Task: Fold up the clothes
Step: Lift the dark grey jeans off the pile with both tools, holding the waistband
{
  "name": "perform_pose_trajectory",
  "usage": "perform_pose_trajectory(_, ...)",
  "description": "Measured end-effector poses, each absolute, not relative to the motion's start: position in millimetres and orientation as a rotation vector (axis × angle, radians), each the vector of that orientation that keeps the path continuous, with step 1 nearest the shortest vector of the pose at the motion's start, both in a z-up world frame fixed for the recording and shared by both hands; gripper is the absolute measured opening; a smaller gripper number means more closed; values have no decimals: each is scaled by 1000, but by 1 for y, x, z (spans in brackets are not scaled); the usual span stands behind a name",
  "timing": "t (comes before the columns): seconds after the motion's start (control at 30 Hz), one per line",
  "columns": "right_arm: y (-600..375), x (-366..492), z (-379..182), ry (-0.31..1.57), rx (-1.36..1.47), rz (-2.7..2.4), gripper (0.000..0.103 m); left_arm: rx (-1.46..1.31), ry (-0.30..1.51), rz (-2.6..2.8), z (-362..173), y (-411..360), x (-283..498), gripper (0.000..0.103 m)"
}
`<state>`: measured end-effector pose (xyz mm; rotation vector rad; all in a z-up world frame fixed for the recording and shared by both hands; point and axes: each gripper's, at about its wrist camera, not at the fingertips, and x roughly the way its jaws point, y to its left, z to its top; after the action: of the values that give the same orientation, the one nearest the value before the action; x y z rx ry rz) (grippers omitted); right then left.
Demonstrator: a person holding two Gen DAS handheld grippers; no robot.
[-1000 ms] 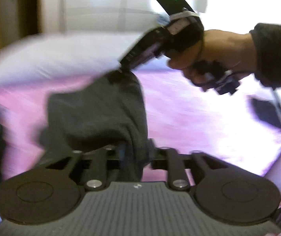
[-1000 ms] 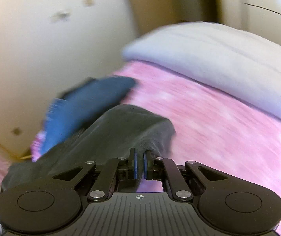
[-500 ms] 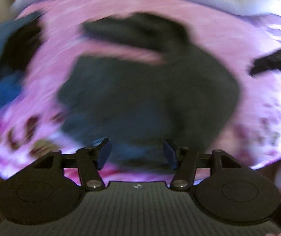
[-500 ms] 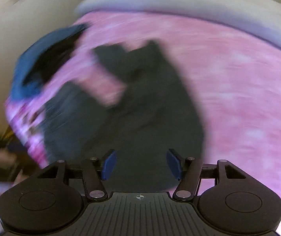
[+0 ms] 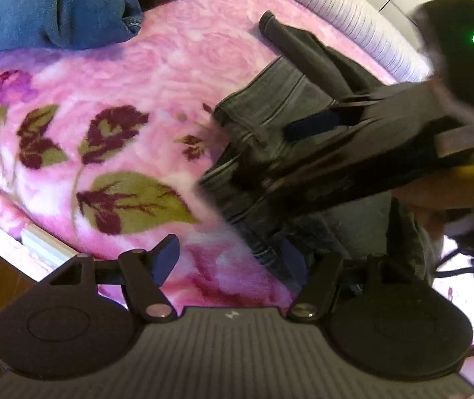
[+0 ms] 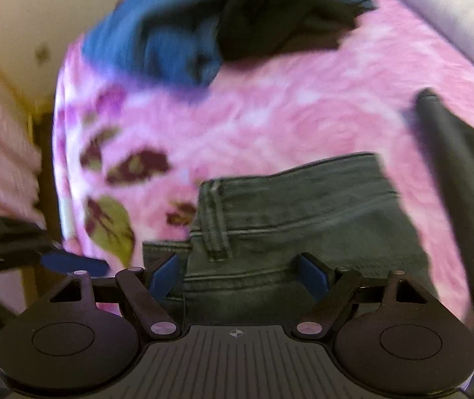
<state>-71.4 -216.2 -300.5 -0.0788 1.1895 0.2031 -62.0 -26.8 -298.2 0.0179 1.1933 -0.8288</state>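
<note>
While both claws gape, grey jeans (image 6: 303,219) lie on blanket (image 6: 270,116).

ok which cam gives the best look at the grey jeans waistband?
Right wrist: the grey jeans lie unobstructed, with the waistband and belt loop clear ahead of the open right gripper. In the left wrist view the right gripper crosses over them, blurred, hiding much of the fabric.

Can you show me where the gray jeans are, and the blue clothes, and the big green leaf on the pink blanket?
gray jeans (image 6: 303,219): right wrist view, on the waistband area beside the belt loop.
blue clothes (image 5: 37,10): left wrist view, on the middle of the crumpled pile.
big green leaf (image 5: 137,199): left wrist view, on the leaf's middle.
</note>
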Motion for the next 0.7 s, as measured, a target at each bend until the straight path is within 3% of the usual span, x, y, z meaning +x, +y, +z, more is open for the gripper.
perform_pose_trajectory(0.03, -215, -70, -303, 1199, -105, 213, 81, 10, 1194, -837, -298, -27, -61, 60)
perform_pose_trajectory(0.1, -227, -75, -294, 1185, -81, 222, 45, -5, 1196, -852, -298, -29, -59, 59)
perform_pose_trajectory(0.13, -232, -77, -290, 1179, -69, 227, 15, -10, 1206, -852, -300, -34, -56, 59)
perform_pose_trajectory(0.17, -238, -82, -283, 1167, -56, 214, 8, -14, 1217, -853, -301, -39, -52, 59)
perform_pose_trajectory(0.3, -277, -104, -229, 1078, 65, 63, 7, -15, 1280, -844, -301, -71, -37, 62)
perform_pose_trajectory(0.37, -304, -123, -196, 1019, 132, -34, 6, 29, 1331, -797, -303, -89, -32, 59)
perform_pose_trajectory(0.4, -320, -134, -181, 991, 179, -89, 6, 56, 1343, -774, -303, -94, -31, 53)
perform_pose_trajectory(0.43, -335, -145, -167, 965, 217, -143, 6, 85, 1342, -747, -301, -97, -30, 30)
perform_pose_trajectory(0.53, -368, -179, -133, 897, 300, -273, 6, -1, 1326, -791, -288, -90, -23, 15)
perform_pose_trajectory(0.63, -379, -206, -111, 858, 325, -341, 6, -9, 1263, -874, -264, -91, -24, 16)
perform_pose_trajectory(0.7, -378, -218, -101, 851, 319, -356, 6, -21, 1274, -867, -263, -89, -23, 24)
